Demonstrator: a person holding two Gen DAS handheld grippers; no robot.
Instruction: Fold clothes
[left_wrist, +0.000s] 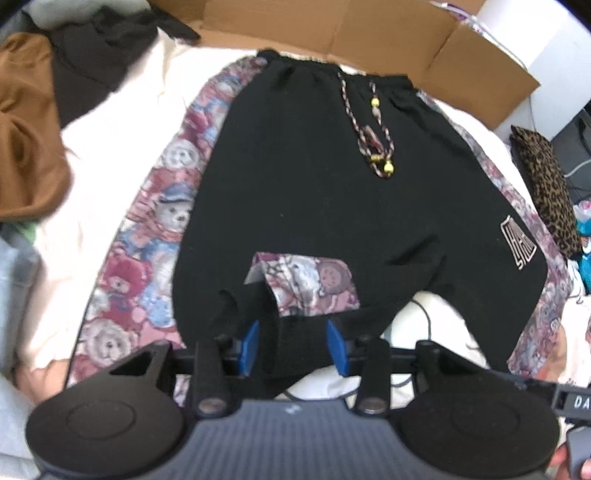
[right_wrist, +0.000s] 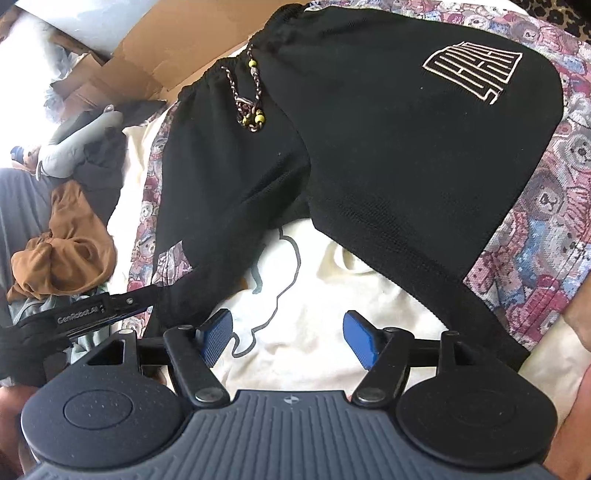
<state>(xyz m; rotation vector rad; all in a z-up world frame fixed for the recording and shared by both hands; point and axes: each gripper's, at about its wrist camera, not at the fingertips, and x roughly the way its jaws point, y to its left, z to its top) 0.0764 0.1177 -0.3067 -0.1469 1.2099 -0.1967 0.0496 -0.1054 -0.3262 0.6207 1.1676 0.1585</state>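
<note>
Left tool (left_wrist: 291, 345) is clamping one leg hem of the black pants (left_wrist: 314, 192) lying flat on the cream sheet (left_wrist: 103, 147), right tool (right_wrist: 286, 338) is hovering agape; keeping hem taut, carrying toward waistband.

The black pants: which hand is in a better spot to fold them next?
Probably the left. The left gripper already has a leg hem of the black pants between its jaws, ready to carry toward the waistband. The right gripper is open over the cream sheet, holding nothing.
</note>
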